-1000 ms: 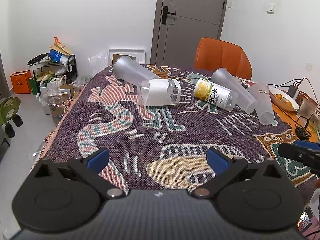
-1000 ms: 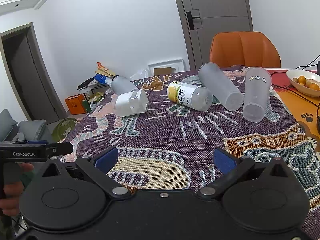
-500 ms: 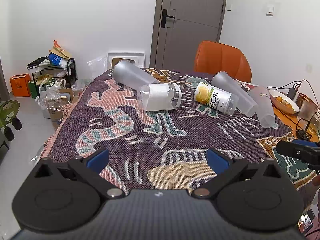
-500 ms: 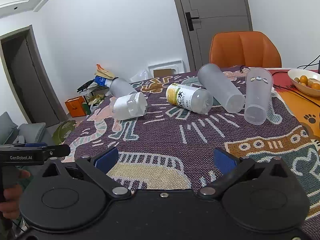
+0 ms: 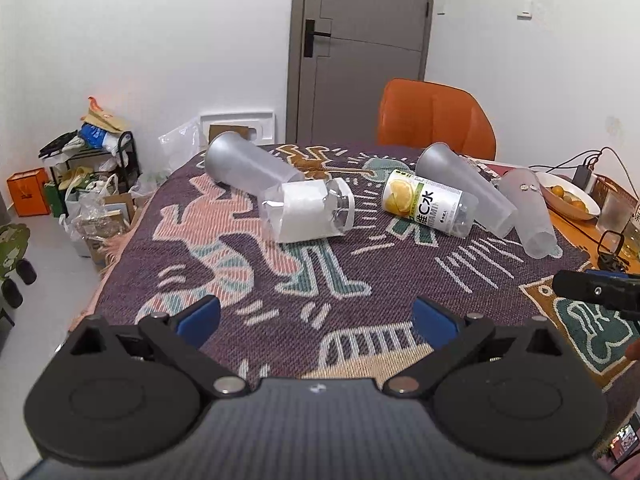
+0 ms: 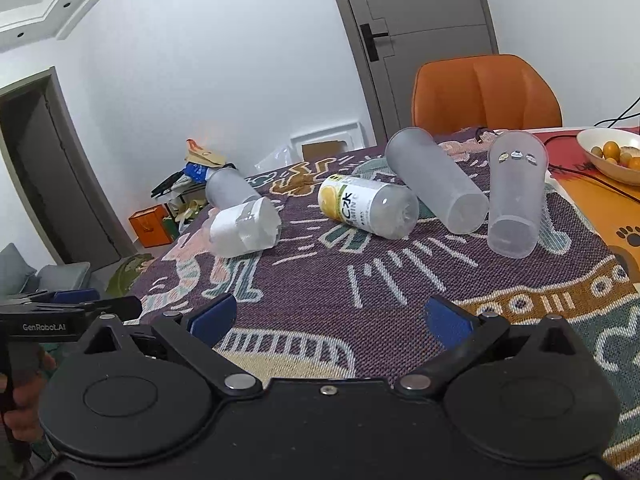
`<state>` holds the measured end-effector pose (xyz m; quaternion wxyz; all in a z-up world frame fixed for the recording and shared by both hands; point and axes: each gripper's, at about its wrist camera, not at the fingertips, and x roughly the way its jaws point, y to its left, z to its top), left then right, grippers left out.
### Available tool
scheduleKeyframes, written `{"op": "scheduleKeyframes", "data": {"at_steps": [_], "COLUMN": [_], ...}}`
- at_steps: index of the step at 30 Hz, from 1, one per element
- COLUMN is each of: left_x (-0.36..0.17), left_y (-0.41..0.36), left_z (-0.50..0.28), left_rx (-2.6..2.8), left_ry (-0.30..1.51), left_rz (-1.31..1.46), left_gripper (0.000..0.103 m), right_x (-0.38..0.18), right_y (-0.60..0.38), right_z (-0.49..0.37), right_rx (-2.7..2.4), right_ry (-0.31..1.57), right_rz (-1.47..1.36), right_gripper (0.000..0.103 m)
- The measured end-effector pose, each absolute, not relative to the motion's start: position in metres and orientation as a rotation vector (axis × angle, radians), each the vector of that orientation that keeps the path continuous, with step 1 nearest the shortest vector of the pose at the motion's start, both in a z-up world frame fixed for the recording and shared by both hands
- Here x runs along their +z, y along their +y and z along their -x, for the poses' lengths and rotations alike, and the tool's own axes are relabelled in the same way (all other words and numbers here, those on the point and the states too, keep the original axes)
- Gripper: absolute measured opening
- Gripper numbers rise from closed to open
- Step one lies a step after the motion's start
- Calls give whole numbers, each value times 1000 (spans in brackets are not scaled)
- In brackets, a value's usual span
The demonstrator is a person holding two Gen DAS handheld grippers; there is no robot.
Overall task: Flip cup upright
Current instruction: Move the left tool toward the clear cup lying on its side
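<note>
Several cups lie on their sides on a patterned purple cloth [image 5: 320, 280]. A frosted cup [image 5: 246, 168] lies at the far left. A clear cup with a white paper wrap [image 5: 306, 210] lies beside it. A lemon-label cup [image 5: 430, 204], a frosted cup [image 5: 466, 188] and a clear cup with stickers [image 5: 528, 212] lie to the right. They also show in the right wrist view: the wrapped cup [image 6: 244, 230], the lemon-label cup [image 6: 366, 206], the frosted cup [image 6: 436, 184], the sticker cup [image 6: 514, 196]. My left gripper [image 5: 316, 320] and right gripper [image 6: 328, 316] are open, empty, well short of the cups.
An orange chair [image 5: 436, 120] stands behind the table, before a grey door [image 5: 360, 40]. A white bowl of fruit [image 6: 612, 154] and cables sit at the right on an orange mat. Bags and a cluttered rack [image 5: 88, 168] stand on the floor at the left.
Both grippers have drawn back slightly from the cups, and the views have shifted a little. The cups have not moved. Both grippers stay open.
</note>
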<state>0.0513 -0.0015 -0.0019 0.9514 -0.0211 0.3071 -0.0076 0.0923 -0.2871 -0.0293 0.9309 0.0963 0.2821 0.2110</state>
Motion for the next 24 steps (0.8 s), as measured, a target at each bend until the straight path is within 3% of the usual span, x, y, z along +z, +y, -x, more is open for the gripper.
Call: {"op": "scheduleKeyframes", "data": {"at_steps": [11, 24], "left_x": [-2, -5], "left_y": [-11, -16], "left_z": [-100, -155], "left_rx": [-61, -114], "left_ry": [652, 690], "left_rz": [-37, -163], "left_gripper": [100, 94], "right_x": [-31, -42], "right_y": [-300, -304], "right_z": [-121, -158], "right_rx": [393, 379], "right_ry": [575, 598], "right_rz": [-240, -286], "right_gripper": [102, 92]}}
